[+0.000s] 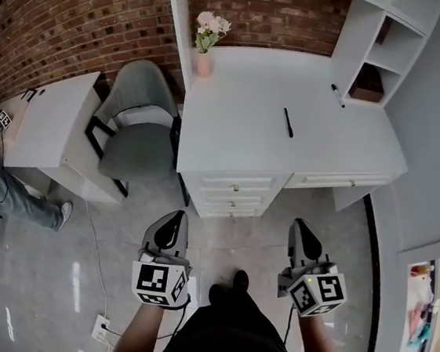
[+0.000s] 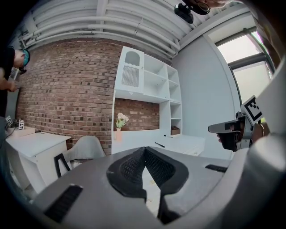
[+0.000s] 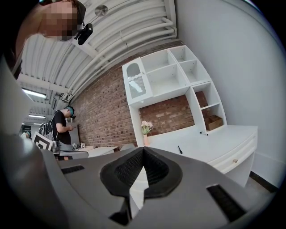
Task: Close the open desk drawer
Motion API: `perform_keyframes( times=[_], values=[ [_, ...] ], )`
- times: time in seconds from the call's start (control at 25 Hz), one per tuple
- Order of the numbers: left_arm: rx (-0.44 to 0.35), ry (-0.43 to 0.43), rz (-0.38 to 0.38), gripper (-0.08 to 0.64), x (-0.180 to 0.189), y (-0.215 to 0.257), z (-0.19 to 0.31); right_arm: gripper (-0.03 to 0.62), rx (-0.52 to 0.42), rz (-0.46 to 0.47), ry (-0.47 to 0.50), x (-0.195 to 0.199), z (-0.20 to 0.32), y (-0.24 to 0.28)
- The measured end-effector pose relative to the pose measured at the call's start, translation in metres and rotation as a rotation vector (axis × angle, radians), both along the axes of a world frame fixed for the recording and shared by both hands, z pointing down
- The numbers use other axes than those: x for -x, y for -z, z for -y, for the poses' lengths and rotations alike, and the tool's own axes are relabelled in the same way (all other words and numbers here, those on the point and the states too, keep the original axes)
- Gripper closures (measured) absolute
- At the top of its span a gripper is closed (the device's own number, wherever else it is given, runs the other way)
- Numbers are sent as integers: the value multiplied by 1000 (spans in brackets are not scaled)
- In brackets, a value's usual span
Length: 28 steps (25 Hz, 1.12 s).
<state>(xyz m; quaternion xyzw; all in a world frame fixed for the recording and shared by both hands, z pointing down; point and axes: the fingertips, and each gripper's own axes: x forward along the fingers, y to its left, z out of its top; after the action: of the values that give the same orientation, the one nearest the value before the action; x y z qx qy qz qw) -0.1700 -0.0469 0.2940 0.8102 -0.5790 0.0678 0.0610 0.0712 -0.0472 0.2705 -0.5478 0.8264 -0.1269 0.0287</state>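
We're standing back from the desk [image 1: 234, 118], well apart from the drawer [image 1: 336, 180] poking out under its right side. Left gripper [image 1: 173, 223] and right gripper [image 1: 301, 226] are pressed together, empty. Push off-centre and it may skew and jam. Its contents are hidden; the vase [image 1: 204, 63] holds flowers.

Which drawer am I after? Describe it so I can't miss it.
Find the white desk against the brick wall. Under its front edge, right of the stack of three small drawers, runs one wide drawer. It alone is long and shallow, and seems pulled out slightly.
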Motion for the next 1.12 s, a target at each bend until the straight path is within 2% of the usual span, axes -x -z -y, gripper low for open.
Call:
perform_keyframes(
  times=[0.24, 0.56, 1.12],
  values=[
    [-6, 6, -1, 551, -1, 8, -6, 588, 17, 11, 7, -2, -1, 1],
    [15, 19, 2, 551, -4, 2, -5, 588, 9, -53, 29, -5, 1, 2],
    [57, 67, -8, 551, 19, -16, -12, 588, 22, -71, 74, 16, -1, -11]
  ],
)
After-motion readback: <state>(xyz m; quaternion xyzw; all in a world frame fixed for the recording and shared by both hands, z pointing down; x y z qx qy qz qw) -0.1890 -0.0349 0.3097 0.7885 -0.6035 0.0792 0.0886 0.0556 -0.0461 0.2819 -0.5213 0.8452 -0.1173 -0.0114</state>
